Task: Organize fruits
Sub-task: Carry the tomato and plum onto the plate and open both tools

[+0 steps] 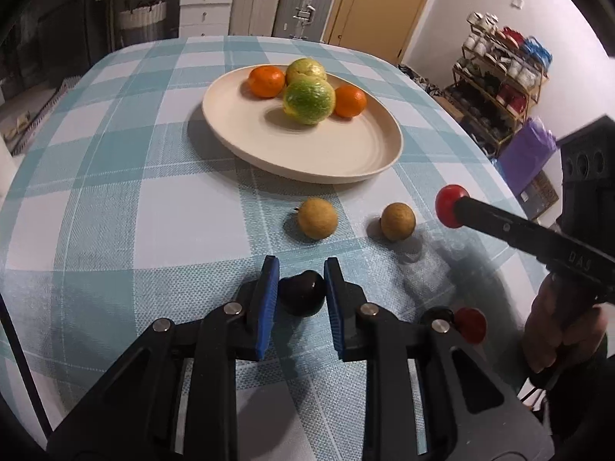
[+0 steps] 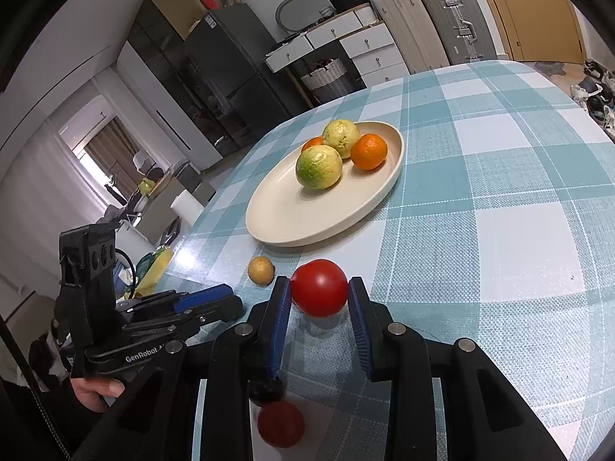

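left gripper [image 1: 301,276]: blue fingers [image 1: 265,303] pinch a dark cherry [image 1: 300,292] low over the checked tabletop [image 1: 115,199]. right gripper [image 2: 319,309]: fingers [image 2: 280,319] clamp a red tomato [image 2: 319,287] from both sides, raised above the cloth. two small brown fruits [image 1: 317,218] lie just ahead of the left fingers. beyond them, the cream plate [image 1: 326,153] holds two oranges [image 1: 266,81] and two green-yellow fruits [image 1: 308,100].
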`<state>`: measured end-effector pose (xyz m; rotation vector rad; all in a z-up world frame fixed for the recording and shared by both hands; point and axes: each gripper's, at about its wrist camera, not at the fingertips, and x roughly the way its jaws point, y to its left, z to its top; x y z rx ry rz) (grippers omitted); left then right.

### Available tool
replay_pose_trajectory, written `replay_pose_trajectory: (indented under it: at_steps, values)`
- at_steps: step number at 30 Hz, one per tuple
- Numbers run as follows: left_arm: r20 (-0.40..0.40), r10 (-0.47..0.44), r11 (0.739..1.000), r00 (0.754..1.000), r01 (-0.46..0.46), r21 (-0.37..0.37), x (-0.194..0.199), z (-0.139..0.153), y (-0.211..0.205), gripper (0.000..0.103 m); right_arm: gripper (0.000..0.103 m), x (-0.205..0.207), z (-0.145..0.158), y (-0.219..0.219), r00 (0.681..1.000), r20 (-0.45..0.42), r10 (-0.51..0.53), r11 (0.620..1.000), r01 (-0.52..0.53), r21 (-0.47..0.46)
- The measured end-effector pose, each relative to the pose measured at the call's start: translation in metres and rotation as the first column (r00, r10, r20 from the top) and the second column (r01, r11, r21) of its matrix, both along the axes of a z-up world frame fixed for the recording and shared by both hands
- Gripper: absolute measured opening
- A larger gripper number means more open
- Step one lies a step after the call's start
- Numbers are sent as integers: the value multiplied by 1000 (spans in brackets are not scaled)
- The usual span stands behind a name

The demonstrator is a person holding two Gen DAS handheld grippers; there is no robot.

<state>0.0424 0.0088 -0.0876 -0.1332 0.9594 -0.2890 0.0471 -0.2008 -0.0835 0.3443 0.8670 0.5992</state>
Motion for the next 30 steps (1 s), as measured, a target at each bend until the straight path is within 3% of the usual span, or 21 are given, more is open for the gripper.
replay_pose_trajectory:
  at_steps: [6,12,30]
  values:
    - [22,31,998,999,-30,-58,0,12,17,21,31,4,2,6,1000,7,11,1000,-11,-11]
    - [83,41,998,996,-36,-55,11,37,25,21,31,14,13,16,997,44,57,998,-57,18]
    - [137,82,993,987,-70,-91,112,67,36,21,31,95,44,61,982,121,144,989,-139,-46]
